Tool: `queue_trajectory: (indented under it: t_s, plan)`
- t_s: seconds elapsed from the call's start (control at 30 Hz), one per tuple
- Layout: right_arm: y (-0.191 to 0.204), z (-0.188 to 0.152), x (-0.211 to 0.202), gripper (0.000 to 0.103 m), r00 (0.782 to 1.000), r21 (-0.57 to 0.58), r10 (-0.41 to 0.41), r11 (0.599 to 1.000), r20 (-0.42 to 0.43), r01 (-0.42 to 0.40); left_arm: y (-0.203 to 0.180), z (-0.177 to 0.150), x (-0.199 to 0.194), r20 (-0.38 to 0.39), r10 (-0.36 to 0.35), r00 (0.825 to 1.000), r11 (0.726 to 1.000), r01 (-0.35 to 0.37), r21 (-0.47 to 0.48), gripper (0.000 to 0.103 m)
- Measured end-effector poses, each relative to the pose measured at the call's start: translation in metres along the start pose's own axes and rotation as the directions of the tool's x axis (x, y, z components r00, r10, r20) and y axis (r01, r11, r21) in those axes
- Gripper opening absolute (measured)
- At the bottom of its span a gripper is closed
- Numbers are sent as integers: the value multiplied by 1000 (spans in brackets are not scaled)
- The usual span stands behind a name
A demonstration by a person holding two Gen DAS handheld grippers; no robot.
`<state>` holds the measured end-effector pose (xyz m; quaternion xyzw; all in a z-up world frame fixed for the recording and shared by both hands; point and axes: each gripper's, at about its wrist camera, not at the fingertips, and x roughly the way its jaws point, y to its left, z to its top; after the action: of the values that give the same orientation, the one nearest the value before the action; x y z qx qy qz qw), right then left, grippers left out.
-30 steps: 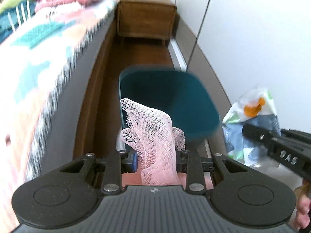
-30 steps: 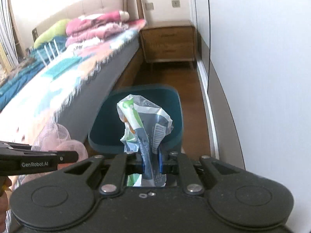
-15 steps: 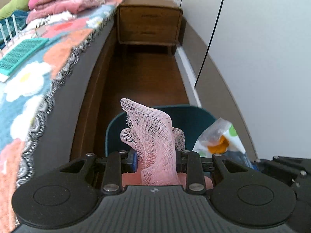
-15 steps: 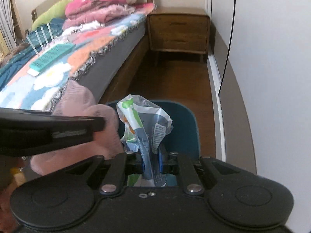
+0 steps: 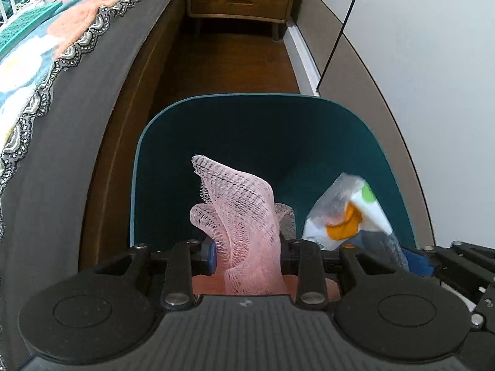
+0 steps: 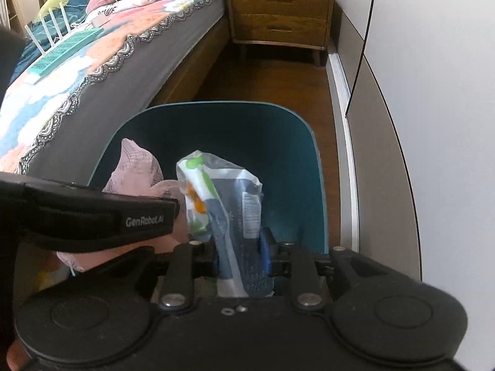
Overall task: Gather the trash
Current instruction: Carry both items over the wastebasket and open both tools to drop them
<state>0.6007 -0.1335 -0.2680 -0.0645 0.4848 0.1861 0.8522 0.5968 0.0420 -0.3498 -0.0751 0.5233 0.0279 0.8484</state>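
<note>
Pink mesh net point(image 5: 244, 216): low centre of the left wrist view, standing between the left gripper point(image 5: 247, 255) fingers, long axis upright, its torn tip leaning toward the upper left over the bin mouth.
Left gripper fingers: jaws have just been opening; the net is between them and touches both blue pads, but whether they press on it I cannot tell.
Plastic wrapper point(image 6: 225, 213): centre of the right wrist view, upright between the right gripper point(image 6: 243, 255) fingers, green and orange print on its left face, white label on its right.
Right gripper fingers: jaws have just been opening; the wrapper sits between the blue pads, which flank it closely; grip not certain.
Teal bin point(image 6: 297, 160): fills the middle of both views, mouth open toward the cameras; its dark inside shows no contents.
Edges: bed point(image 6: 130, 71) side runs close along the bin's left; white wall panel point(image 5: 417, 77) close on the right.
Open room: brown floor strip point(image 5: 232, 61) runs past the bin to a wooden nightstand point(image 6: 280, 15) at the top.
</note>
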Motion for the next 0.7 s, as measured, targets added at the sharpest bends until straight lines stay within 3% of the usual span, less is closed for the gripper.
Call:
queue_trajectory:
  t_s: [0.07,0.13,0.37,0.7]
  plan:
    - [0,-1,-2,39,1000,-10,3,1000,-4,-3,1,-2,-2,3,-7,1000,1000,7,3,60]
    - [1,-4,-7,41,1000,-14,11,1000,1,-11,2,-3,-7,10,-15,1000,1000,15,0,70]
    - [2,-12,-37,54,998,-31,20,999,57,-18,-7,-10,-33,60,-28,998,997,23,77,70]
    - [3,-28,-87,56,992,-29,44,999,116,-41,-8,-35,-87,105,-61,993,993,50,104,70]
